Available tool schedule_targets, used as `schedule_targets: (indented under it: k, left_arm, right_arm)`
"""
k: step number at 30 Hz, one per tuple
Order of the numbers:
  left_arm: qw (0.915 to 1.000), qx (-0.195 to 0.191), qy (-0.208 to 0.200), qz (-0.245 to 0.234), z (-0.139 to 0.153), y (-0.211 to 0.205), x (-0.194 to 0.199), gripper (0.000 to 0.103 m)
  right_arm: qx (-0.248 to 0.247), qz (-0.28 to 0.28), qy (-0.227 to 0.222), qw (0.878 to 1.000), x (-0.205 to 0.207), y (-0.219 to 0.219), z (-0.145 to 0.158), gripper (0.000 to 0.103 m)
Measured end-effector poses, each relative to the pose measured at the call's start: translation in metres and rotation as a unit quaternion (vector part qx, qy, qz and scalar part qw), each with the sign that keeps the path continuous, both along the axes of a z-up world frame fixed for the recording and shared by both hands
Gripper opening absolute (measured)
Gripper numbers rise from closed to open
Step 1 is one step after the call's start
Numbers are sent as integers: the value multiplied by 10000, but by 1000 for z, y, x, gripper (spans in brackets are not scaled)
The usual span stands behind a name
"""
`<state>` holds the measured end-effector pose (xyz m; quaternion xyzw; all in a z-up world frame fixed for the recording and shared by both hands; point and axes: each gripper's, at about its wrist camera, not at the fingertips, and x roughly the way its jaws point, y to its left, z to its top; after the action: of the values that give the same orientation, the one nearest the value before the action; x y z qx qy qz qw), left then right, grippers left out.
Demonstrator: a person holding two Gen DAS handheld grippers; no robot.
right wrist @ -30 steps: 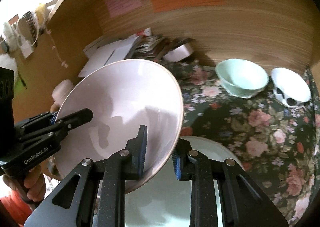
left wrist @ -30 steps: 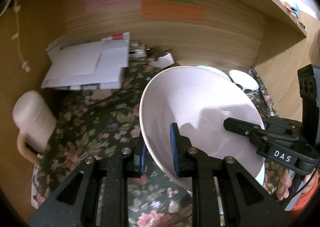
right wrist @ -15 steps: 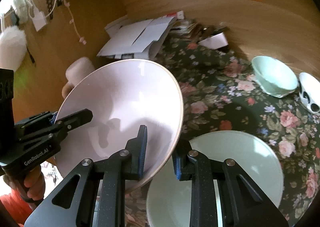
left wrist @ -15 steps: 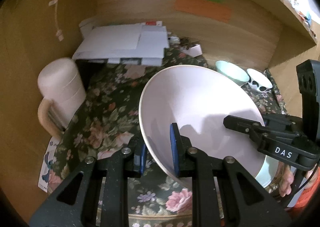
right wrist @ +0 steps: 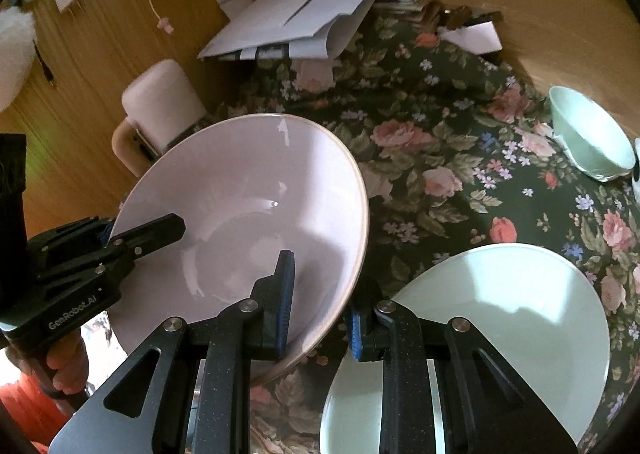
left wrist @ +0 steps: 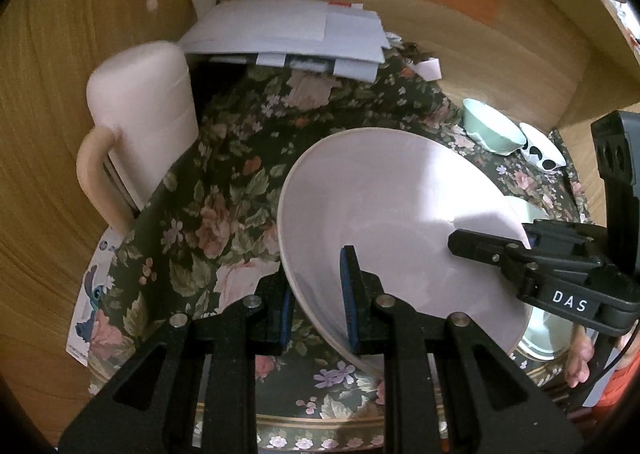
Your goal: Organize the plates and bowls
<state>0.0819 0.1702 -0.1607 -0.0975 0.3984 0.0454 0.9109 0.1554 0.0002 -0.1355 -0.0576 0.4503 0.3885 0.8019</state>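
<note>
Pale pink and glossy, the large bowl (left wrist: pixel 392 222) filled the left wrist view, tilted and lifted off the floral tablecloth (left wrist: pixel 224 190). The left gripper (left wrist: pixel 316 294) pinched its near rim, one blue pad inside the bowl and one outside. On the far side the right gripper (left wrist: pixel 500 250) (marked DAS) clamped the opposite rim. Beyond it stood a small mint bowl (left wrist: pixel 494 130) and, just beside that, a white bowl with black patches (left wrist: pixel 542 152). A pink mug (left wrist: pixel 144 114) stood at the left, near a stack of white papers (left wrist: pixel 288 34).

From the right wrist view, the pink bowl (right wrist: pixel 248 214) sat left of centre, its rim squeezed between the right gripper's (right wrist: pixel 320 302) blue pads. The left gripper (right wrist: pixel 120 242) gripped the rim on the other side. A large mint plate (right wrist: pixel 500 318) lay on the cloth (right wrist: pixel 440 142) at lower right, partly behind the right-hand finger. The small mint bowl (right wrist: pixel 588 134) rested well apart, near the wooden wall.
</note>
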Motion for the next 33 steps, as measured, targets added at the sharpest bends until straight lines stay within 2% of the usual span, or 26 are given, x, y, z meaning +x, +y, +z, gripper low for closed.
schedule_targets:
  k: [11, 14, 19, 21, 25, 29, 33]
  left_arm:
    - [9994, -107, 313, -52, -27, 7, 11, 21]
    - [9996, 44, 260, -116, -26, 3, 9, 21]
    - [9995, 78, 266, -127, -25, 2, 10, 23]
    - [9996, 133, 244, -64, -24, 2, 9, 27]
    - [9996, 176, 195, 95, -16, 6, 10, 28]
    - [9994, 189, 77, 264, -2, 12, 11, 38]
    - [9993, 224, -104, 266, 17, 7, 14, 40]
  right_arm:
    - [-336, 9, 215, 9992, 11, 9, -19, 21]
    - [-368, 43, 157, 9992, 9, 10, -18, 21]
    - [-358, -8, -36, 9994, 9, 8, -12, 22]
    - [-303, -59, -89, 9995, 9, 4, -8, 23]
    - [-135, -168, -158, 9996, 11, -7, 1, 29]
    - [-10, -290, -290, 9992, 11, -21, 11, 37]
    - [70, -435, -475, 9979, 15, -39, 24, 42]
